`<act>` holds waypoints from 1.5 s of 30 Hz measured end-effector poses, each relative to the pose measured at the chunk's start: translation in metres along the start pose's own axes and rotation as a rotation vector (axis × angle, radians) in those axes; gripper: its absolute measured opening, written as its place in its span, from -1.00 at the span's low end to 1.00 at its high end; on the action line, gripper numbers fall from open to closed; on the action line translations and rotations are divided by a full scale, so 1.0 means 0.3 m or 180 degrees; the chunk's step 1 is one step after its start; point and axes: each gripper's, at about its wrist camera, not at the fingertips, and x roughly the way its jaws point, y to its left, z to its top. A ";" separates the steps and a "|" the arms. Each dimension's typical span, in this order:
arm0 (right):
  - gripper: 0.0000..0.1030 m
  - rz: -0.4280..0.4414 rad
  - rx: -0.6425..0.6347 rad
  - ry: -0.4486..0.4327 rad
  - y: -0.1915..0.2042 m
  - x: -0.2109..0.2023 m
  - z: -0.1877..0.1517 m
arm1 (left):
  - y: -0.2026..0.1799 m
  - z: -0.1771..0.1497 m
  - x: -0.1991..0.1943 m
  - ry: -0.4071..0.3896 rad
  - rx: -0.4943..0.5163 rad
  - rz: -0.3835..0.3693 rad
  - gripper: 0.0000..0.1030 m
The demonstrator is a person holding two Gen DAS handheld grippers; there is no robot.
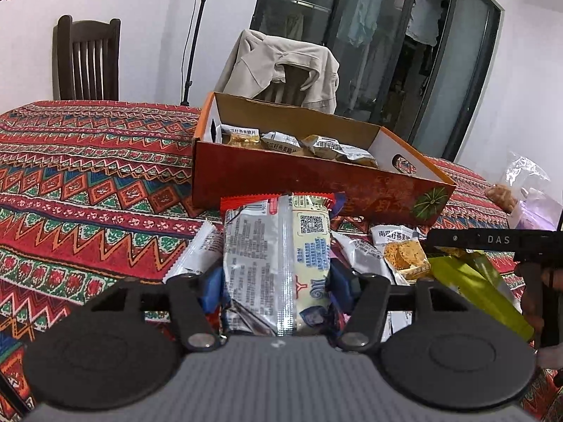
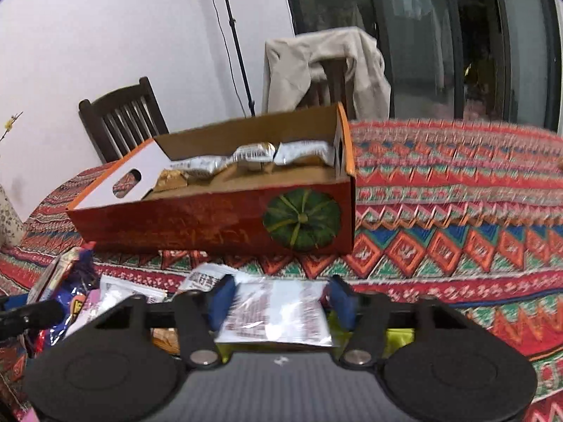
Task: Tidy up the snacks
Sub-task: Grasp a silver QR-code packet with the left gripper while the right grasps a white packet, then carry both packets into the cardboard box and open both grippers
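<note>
Box [image 2: 211, 225] rim open—bare cloth [image 2: 457, 232] beside it (right side).

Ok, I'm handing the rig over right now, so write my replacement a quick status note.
Left gripper: shut on a silver-and-yellow snack pack.
Right gripper: shut on a clear white packet.
The orange box sits just beyond both on the patterned tablecloth.
Done: several oat packs lie in the box.
Left: drop both packets in, then clear the loose pile.
</note>
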 end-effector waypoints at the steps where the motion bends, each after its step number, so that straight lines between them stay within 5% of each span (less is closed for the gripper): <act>1: 0.04 -0.0001 -0.0022 -0.0006 0.004 -0.001 -0.002 | 0.001 0.001 0.006 0.0020 -0.0028 0.0012 0.32; 8: -0.09 0.0012 -0.0055 -0.0075 0.026 -0.030 -0.003 | -0.021 0.003 -0.041 -0.0054 -0.0054 0.0024 0.08; 16: -0.10 0.0028 -0.0474 -0.0598 0.152 -0.364 -0.072 | -0.089 -0.059 -0.320 -0.0331 -0.0009 0.0129 0.08; 22: -0.10 0.0142 -0.0367 -0.0505 0.171 -0.452 -0.175 | -0.102 -0.089 -0.380 -0.0301 -0.0048 0.0200 0.08; 30: -0.10 0.0240 -0.0307 -0.0493 0.169 -0.446 -0.176 | -0.120 -0.023 -0.357 -0.0358 0.0068 0.0171 0.08; 34: -0.10 0.0426 -0.0357 -0.0634 0.180 -0.428 -0.055 | -0.105 0.175 -0.302 -0.0605 0.0213 0.0070 0.08; 37: -0.10 0.0577 -0.0377 -0.0744 0.198 -0.355 0.123 | -0.098 0.365 -0.172 -0.0544 0.0309 0.0102 0.08; 41: -0.09 0.0625 -0.0288 -0.0658 0.231 -0.130 0.389 | -0.101 0.546 0.080 -0.0357 0.0472 0.0429 0.09; 45: -0.09 0.0458 -0.0140 -0.0415 0.263 0.167 0.592 | -0.083 0.602 0.337 -0.0020 0.0511 0.0684 0.09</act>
